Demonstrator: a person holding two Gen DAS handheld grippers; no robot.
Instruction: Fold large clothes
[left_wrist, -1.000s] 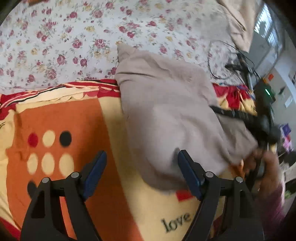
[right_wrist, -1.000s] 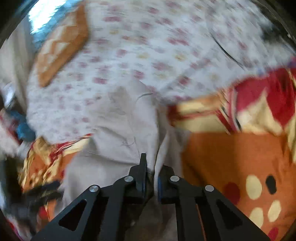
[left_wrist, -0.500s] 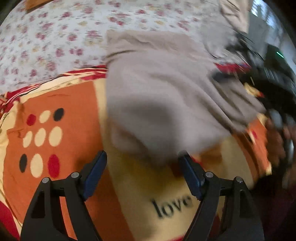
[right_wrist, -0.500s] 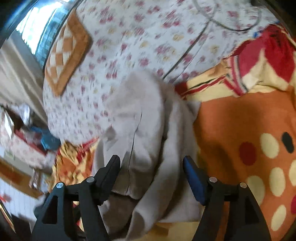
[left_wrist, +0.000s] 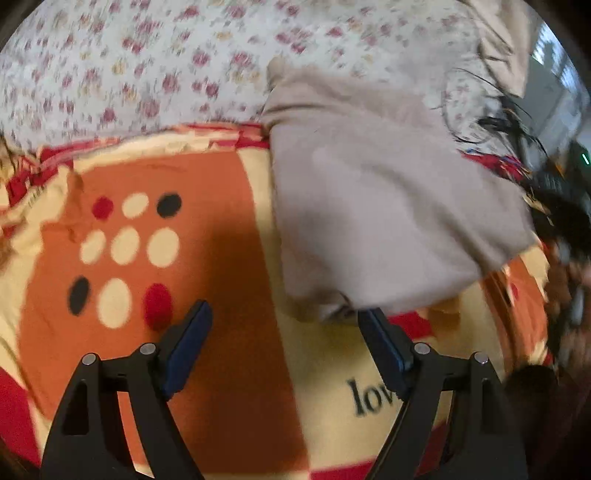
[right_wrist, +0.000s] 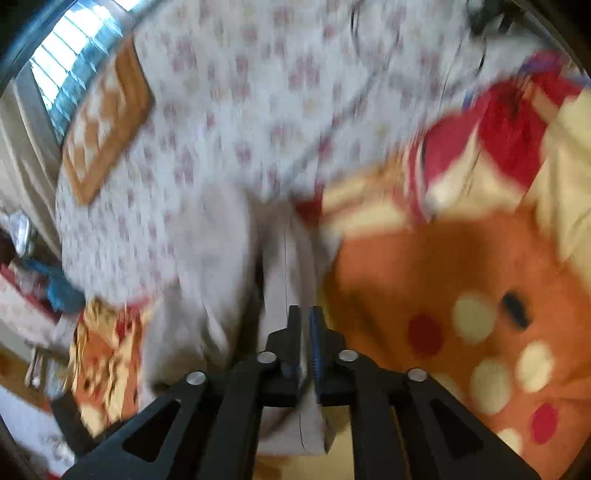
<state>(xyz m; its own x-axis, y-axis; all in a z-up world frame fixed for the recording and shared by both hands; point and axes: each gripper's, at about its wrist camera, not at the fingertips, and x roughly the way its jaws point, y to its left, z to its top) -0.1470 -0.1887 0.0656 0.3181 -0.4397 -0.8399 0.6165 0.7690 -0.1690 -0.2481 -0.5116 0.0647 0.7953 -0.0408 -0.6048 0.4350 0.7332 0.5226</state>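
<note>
Nearest you, your right gripper (right_wrist: 303, 317) has its jaws nearly together and closing, with a fold of the beige garment (right_wrist: 284, 266) pinched between the pads. Your left gripper (left_wrist: 284, 325) stands wide with nothing between its blue pads (left_wrist: 188, 339); the garment's near edge (left_wrist: 325, 306) lies just beyond the right-hand pad.

The garment (left_wrist: 376, 206) lies partly folded on the orange, yellow and red blanket (left_wrist: 207, 258), its far end reaching onto the floral sheet (left_wrist: 147, 74).

It looks soft, light and limp, so expect it to sag and slide out of shape wherever you do not support it. Take hold at an edge or corner through all the layers, not at the middle of a panel. A thin single layer may slip from the pads, so gather a little bulk first.

Beyond it, dark cables (left_wrist: 498, 110) lie on the sheet; keep the cloth off them.
</note>
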